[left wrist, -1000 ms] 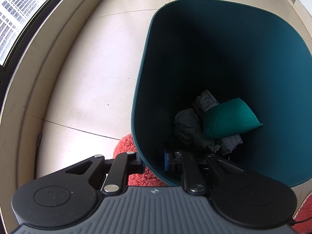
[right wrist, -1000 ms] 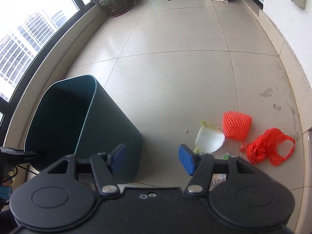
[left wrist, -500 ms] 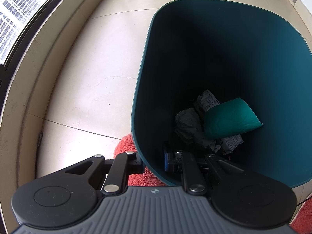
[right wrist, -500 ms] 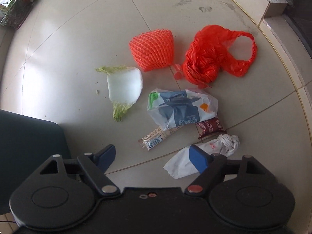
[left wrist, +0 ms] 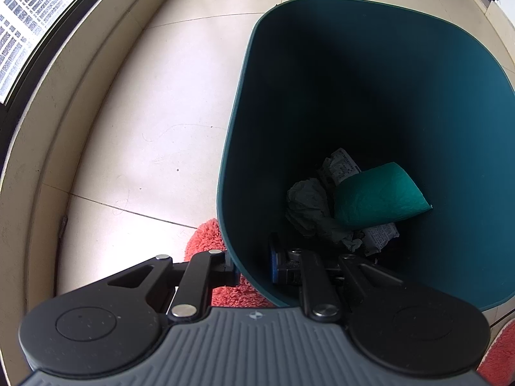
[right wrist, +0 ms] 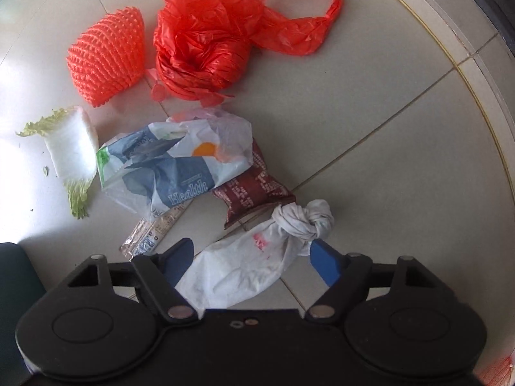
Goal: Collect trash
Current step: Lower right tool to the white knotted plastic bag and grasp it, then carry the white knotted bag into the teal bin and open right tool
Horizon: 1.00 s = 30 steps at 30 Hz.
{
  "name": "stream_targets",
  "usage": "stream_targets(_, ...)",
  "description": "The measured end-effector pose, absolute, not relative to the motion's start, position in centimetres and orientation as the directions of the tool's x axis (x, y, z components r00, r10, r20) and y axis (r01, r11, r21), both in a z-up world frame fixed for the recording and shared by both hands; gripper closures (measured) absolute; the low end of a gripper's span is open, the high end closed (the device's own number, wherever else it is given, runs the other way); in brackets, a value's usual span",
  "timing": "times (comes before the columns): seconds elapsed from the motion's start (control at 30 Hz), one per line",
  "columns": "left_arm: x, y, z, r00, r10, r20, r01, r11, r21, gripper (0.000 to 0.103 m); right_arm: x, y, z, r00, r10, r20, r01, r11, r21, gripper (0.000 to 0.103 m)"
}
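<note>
My left gripper (left wrist: 252, 265) is shut on the near rim of the dark teal bin (left wrist: 418, 96), with one finger outside and one inside. Down in the bin lie a green foam piece (left wrist: 376, 197), crumpled paper (left wrist: 309, 206) and newspaper (left wrist: 342, 165). My right gripper (right wrist: 251, 252) points down at the floor, its jaws closing around a white knotted bag (right wrist: 299, 222) that lies between the blue pads without being pinched. Beyond it lie a blue-and-white plastic bag (right wrist: 167, 167), a brown wrapper (right wrist: 254, 189), a cabbage piece (right wrist: 70, 148), an orange foam net (right wrist: 106, 54) and a red plastic bag (right wrist: 209, 41).
A clear printed wrapper strip (right wrist: 151, 234) lies by the right gripper's left finger. The bin's corner (right wrist: 13, 276) shows at lower left. A red fluffy mat (left wrist: 206, 234) sits under the bin, beside a curved window ledge (left wrist: 38, 128). A raised sill (right wrist: 450, 32) borders the floor.
The right gripper has dropped and tilted from looking across the floor to pointing down over the trash pile, and now straddles the white knotted bag. The left gripper and bin have not moved.
</note>
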<state>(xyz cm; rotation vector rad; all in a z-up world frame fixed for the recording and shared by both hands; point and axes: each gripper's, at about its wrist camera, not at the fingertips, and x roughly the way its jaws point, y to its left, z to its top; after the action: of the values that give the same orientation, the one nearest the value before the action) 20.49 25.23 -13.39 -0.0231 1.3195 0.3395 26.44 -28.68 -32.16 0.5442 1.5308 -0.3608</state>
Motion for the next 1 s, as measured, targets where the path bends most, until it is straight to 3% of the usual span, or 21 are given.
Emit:
stream_targets(0.2,20.5,25.2,-13.4,0.207,0.231,-0.951,-0.256,0.951,0.175,0.088,26.2,-28.8,-32.5,0.008,0.093,-0.996,0.537,0.84,0.083,0.053)
stream_targets(0.37,20.5,25.2,-13.4,0.209,0.23,-0.95,-0.255,0.951,0.174,0.088,25.8,-28.1,-32.3,-0.011,0.07,-0.998,0.508,0.86,0.054,0.087)
stream_targets(0.47,20.5,25.1,-13.4,0.21,0.231,-0.95,-0.254,0.951,0.176,0.088,25.5,-27.9,-32.3,-0.013,0.056,-0.998,0.484,0.874,0.043,0.098)
stream_targets(0.73,20.7,25.2,-13.6,0.199,0.225,-0.954,-0.261,0.95,0.17,0.087,25.7,-25.5,-29.5,0.008,0.055,-0.998,0.405,0.913,0.053,0.1)
stream_targets(1.0,20.7,25.4,-13.6,0.2,0.221,-0.955,-0.26,0.951,0.165,0.087,26.6,-20.3,-24.3,0.077,0.104,-0.992,0.187,0.975,0.116,0.1)
